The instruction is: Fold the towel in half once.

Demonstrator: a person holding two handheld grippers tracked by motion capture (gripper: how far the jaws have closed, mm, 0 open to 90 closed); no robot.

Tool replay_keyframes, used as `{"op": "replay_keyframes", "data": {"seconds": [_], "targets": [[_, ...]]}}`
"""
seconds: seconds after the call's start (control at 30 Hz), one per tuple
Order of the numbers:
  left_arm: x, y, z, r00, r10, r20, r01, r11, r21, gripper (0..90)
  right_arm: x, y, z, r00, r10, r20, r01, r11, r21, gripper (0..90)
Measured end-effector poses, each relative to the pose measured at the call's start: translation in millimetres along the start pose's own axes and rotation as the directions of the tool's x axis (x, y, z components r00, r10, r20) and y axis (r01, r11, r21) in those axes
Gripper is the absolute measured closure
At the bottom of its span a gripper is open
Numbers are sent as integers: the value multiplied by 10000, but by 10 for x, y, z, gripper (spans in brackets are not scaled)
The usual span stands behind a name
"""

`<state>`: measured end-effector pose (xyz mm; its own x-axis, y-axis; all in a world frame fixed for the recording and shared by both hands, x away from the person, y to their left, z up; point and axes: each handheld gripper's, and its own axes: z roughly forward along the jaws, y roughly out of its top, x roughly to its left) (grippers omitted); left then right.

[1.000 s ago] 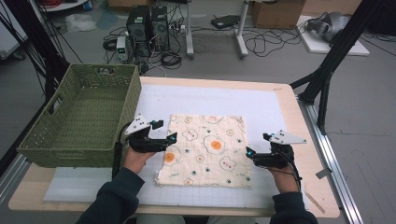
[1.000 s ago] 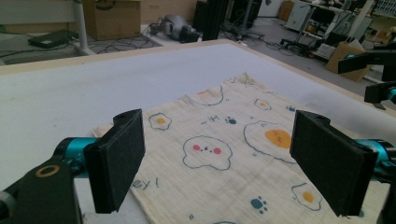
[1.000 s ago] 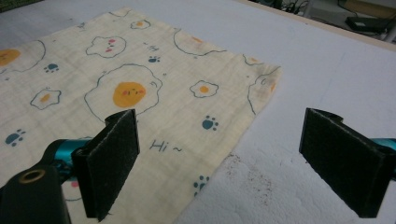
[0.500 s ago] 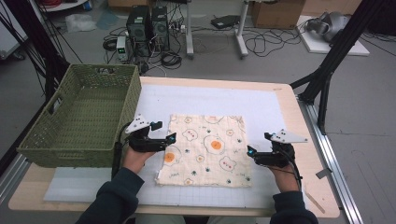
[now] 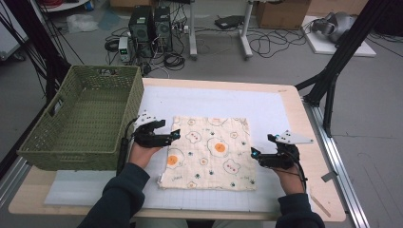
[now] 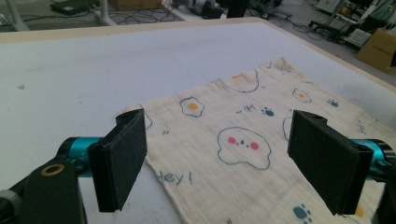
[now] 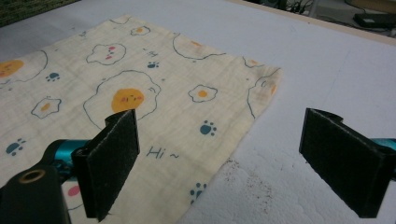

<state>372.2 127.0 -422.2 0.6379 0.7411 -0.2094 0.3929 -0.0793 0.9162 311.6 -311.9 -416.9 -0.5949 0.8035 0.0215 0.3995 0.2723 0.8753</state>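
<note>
A cream cloth (image 5: 209, 152) printed with fried eggs and paw prints lies flat on the white mat (image 5: 237, 102). My left gripper (image 5: 175, 135) is open at the cloth's left edge, its jaws pointing right over the cloth. The left gripper view shows the open left gripper (image 6: 222, 154) straddling the near edge of the cloth (image 6: 280, 88), nothing between the pads (image 6: 119, 163). My right gripper (image 5: 255, 153) is open at the cloth's right edge, pointing left. In the right gripper view the right gripper (image 7: 229, 154) spans the border of the cloth (image 7: 140, 60), one pad over fabric and one over mat.
A green wicker basket (image 5: 133, 99) stands on the table's left side, close to my left hand. The wooden table edge (image 5: 318, 180) runs along the right. Beyond the table, computers, cables and black stand legs sit on the floor.
</note>
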Motion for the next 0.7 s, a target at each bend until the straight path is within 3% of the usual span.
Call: {"op": "replay_keyframes", "data": {"seconds": [0.13, 0.3, 0.37, 0.43, 0.67, 0.7], "targets": [[60, 57, 124, 9997, -54, -228, 63, 9992, 399, 214, 5, 14, 1, 10000, -72, -19, 72, 10000, 13, 114], [110, 180, 244, 9988, 53, -485, -28, 9986, 526, 229, 16, 25, 9, 9999, -19, -116, 19, 10000, 30, 115], [153, 204, 287, 9990, -178, -421, 198, 9986, 489, 228, 14, 27, 16, 9999, -61, -156, 61, 10000, 20, 115], [192, 227, 337, 9978, -235, -621, 272, 9979, 594, 231, 13, 28, 24, 9998, -61, -185, 62, 10000, 57, 115], [313, 345, 571, 9942, 113, -1071, 50, 9887, 1499, 309, -3, 25, 19, 9998, 88, -202, -87, 10000, 19, 115], [337, 359, 624, 9933, 160, -1143, 42, 9846, 1748, 324, -7, 24, 18, 9998, 74, -207, -74, 10000, 18, 115]]}}
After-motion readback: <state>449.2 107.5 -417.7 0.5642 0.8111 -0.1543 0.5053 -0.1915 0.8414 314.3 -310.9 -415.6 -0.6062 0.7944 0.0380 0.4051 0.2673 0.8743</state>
